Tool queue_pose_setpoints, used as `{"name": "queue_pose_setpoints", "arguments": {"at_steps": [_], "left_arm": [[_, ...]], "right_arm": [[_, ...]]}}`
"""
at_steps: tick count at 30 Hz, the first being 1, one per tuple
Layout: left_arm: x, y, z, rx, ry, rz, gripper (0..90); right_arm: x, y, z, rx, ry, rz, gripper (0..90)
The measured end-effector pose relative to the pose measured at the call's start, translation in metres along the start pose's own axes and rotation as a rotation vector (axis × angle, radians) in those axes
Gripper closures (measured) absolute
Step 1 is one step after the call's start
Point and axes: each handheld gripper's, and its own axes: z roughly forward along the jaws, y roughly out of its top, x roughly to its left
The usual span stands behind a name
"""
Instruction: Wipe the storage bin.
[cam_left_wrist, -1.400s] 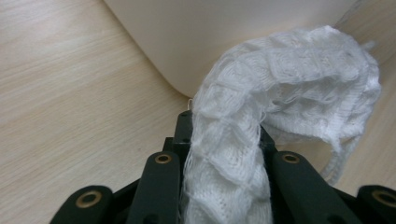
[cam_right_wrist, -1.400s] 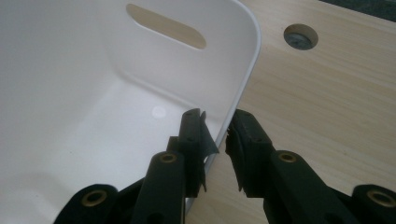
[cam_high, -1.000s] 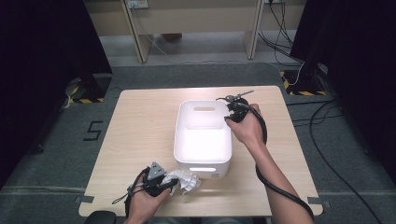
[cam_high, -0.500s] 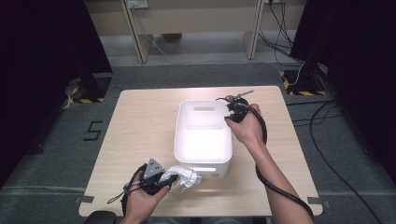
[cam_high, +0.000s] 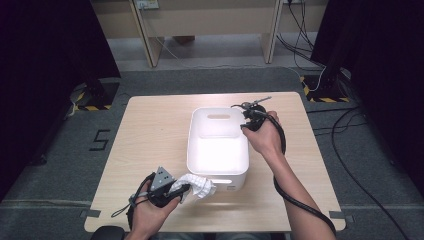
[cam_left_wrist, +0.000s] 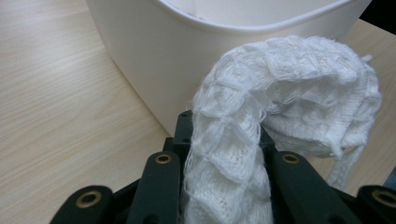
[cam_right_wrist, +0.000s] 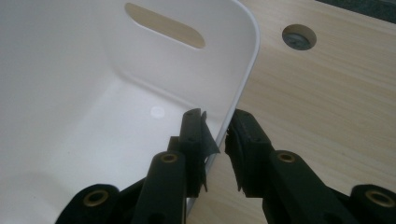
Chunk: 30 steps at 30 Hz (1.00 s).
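Observation:
A white knitted cloth (cam_high: 199, 184) hangs bunched from my left gripper (cam_high: 186, 189), which is shut on it just in front of the white plastic bin (cam_high: 220, 181). In the left gripper view the cloth (cam_left_wrist: 280, 93) arches over the left gripper (cam_left_wrist: 226, 140) close to the bin's wall (cam_left_wrist: 154, 51). My right gripper (cam_high: 246, 120) sits at the bin's far right rim. In the right gripper view the right gripper (cam_right_wrist: 215, 126) has one jaw inside and one outside the bin's thin wall (cam_right_wrist: 187, 70), pressing on it. The bin's inside looks bare.
The bin stands mid-table on a light wooden table (cam_high: 150, 140). A round hole (cam_right_wrist: 299, 36) lies in the tabletop beyond the bin's far right corner. The table's front edge runs just below the left hand. Cables lie on the grey floor at the right.
The left gripper has risen a little with the cloth, which now hangs higher against the bin's front. The right gripper has stayed on the rim.

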Motion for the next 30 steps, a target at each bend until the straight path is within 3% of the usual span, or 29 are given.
{"name": "queue_pose_setpoints", "arguments": {"at_steps": [23,30], "left_arm": [[0.0013,0.0009,-0.0038,-0.016,-0.010,-0.002,71.3],[0.0019,-0.0039,-0.0030,-0.009,-0.006,-0.002,71.2]], "right_arm": [[-0.0003,-0.0001,0.0002,-0.006,0.002,0.005,74.9],[-0.0016,-0.0011,-0.0038,-0.033,0.010,0.009,72.2]]}}
